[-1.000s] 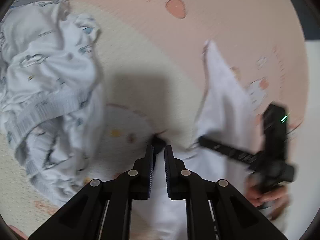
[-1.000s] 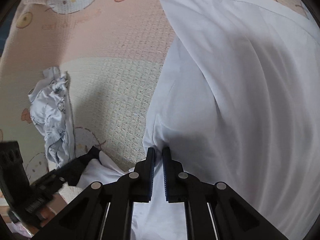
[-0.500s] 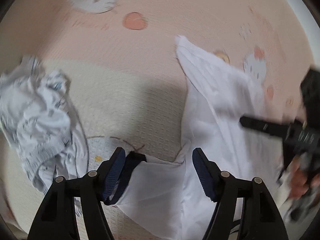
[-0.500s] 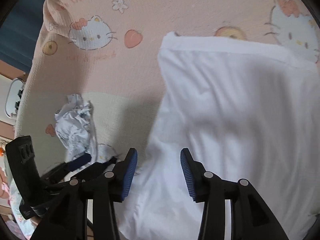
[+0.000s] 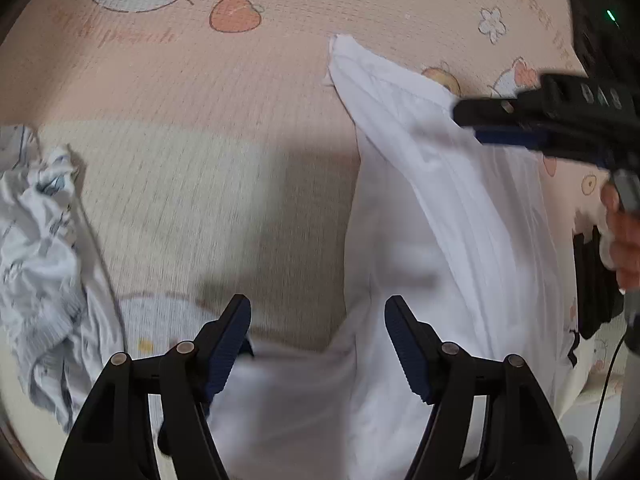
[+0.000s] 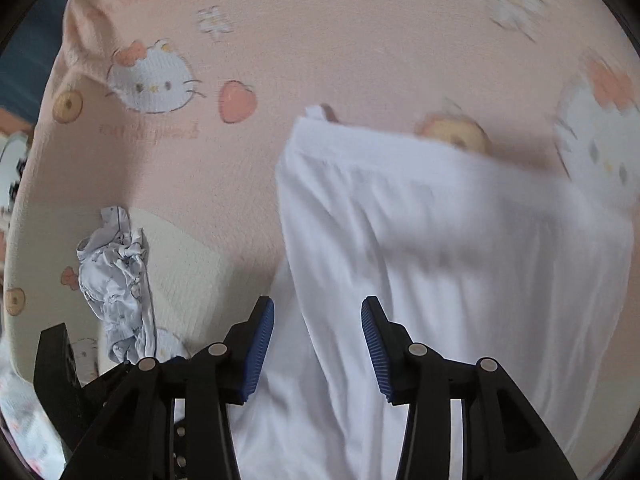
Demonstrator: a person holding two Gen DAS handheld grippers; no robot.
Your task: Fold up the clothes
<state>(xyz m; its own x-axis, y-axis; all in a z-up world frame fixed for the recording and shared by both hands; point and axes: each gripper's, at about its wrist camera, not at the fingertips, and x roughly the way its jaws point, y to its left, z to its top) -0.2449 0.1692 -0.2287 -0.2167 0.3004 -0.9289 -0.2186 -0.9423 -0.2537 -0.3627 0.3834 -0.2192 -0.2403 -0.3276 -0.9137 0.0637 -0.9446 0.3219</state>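
This looks like a home, most likely a bedroom or a child's room. The work surface is a soft, textured blanket (image 6: 360, 40) in pale pink and cream, printed with cartoon cat faces (image 6: 150, 80), peaches (image 5: 235, 14), little flowers (image 5: 493, 24) and cookies (image 6: 67, 106), the sort of bedding found on a bed or play mat. Laundry lies on it: a white garment (image 6: 460, 260) spread out flat and a crumpled printed garment (image 6: 114, 284) off to one side. At the left border of the right wrist view, past the blanket's edge, there is a dark blue strip and some blurred objects too unclear to name.
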